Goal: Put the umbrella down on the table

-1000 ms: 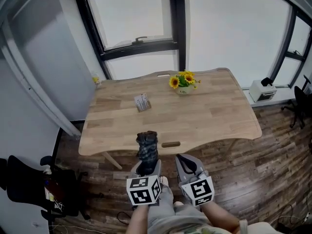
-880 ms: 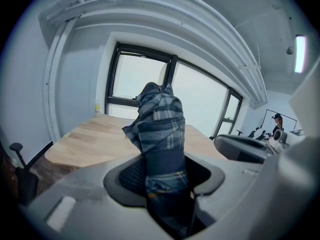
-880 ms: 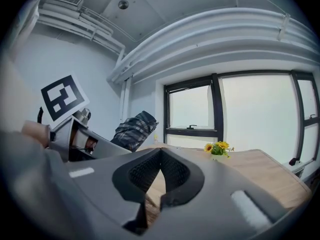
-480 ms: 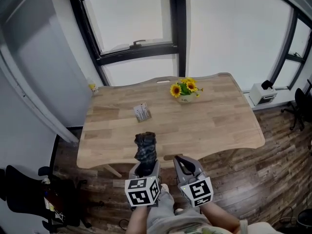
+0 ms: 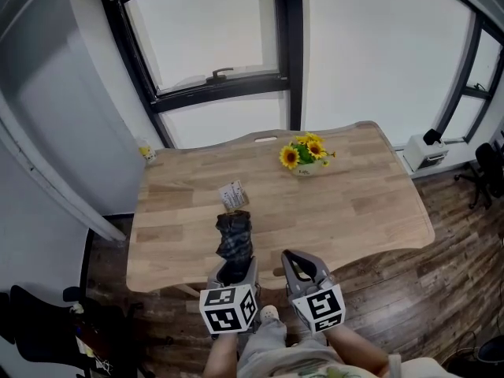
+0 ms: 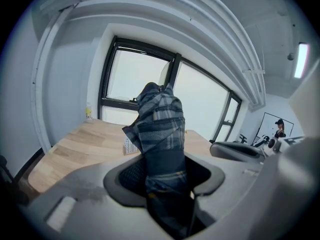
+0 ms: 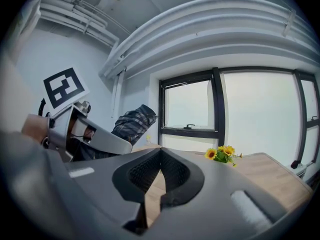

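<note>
Left gripper [image 5: 235,268] is clenched on a folded umbrella [image 5: 235,239]. In the left gripper view the dark pads of the gripper [image 6: 162,181] press both sides of the plaid blue-grey cloth. The umbrella [image 6: 161,131] stands up out of the jaws and leans forward, away from the marker cube. Its bunched top end is the farthest part from the gripper. It is held in the air, and the tabletop [image 5: 354,211] lies ahead of and below it. In the head view the jaws sit at the tabletop's near edge, with the umbrella's upper part overlapping the wood. How high it hangs over the wood cannot be told. Right gripper [image 5: 303,268] is just beside the left one, on its right and level with it. The right gripper view shows the jaws of this gripper [image 7: 159,176] drawn together at the tips with nothing between them. Only a thin slit farther back shows the wood. From that view the umbrella [image 7: 131,124] and the left gripper's body are close on the left. Ahead of the left gripper, just past the umbrella's top, a small printed card [image 5: 233,195] lies on the tabletop. Ahead of the right gripper, farther across the wood, stands a small pot of sunflowers [image 5: 305,154]. The flowers [image 7: 222,154] show again from the right gripper, forward and a little right of its tips. Beyond the tabletop's far edge is a black-framed window [image 5: 213,77]. A small yellow bottle [image 5: 144,150] stands near the tabletop's far left corner. Dark wooden floor [image 5: 441,290] lies under both grippers and off to the right.
</note>
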Demonstrator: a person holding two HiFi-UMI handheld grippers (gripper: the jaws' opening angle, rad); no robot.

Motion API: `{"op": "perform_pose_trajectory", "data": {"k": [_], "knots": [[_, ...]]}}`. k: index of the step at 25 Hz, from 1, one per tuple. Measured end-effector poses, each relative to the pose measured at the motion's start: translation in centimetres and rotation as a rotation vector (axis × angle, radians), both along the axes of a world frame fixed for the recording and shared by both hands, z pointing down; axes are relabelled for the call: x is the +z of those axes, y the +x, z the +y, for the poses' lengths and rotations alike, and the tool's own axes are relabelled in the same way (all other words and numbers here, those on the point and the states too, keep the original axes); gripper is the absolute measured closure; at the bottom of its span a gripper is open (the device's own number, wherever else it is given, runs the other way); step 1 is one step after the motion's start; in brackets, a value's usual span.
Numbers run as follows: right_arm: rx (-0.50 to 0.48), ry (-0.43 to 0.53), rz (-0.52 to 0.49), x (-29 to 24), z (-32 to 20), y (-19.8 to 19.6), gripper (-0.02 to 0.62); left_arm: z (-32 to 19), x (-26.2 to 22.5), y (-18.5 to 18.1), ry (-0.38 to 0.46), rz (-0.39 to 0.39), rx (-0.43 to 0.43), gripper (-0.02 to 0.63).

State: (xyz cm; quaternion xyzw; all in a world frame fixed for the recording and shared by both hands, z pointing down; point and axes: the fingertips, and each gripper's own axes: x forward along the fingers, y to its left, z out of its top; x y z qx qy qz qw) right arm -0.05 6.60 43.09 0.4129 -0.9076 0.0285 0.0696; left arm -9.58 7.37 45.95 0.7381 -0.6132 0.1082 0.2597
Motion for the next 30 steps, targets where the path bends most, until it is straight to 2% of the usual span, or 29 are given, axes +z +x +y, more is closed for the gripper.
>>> {"op": "perform_pose_trajectory", "data": {"k": [14,30], "knots": [[0.052,0.002,0.023,0.4,-4.8,-3.9,0.594,-5.4,0.2,-3.3,-0.001,0.019,0.076,0.391],[0.106,-0.024,0.044,1.8,-8.4,-3.0,0.594,-9.2,2.0,-3.1,-0.035,0.043,0.112,0.391]]}}
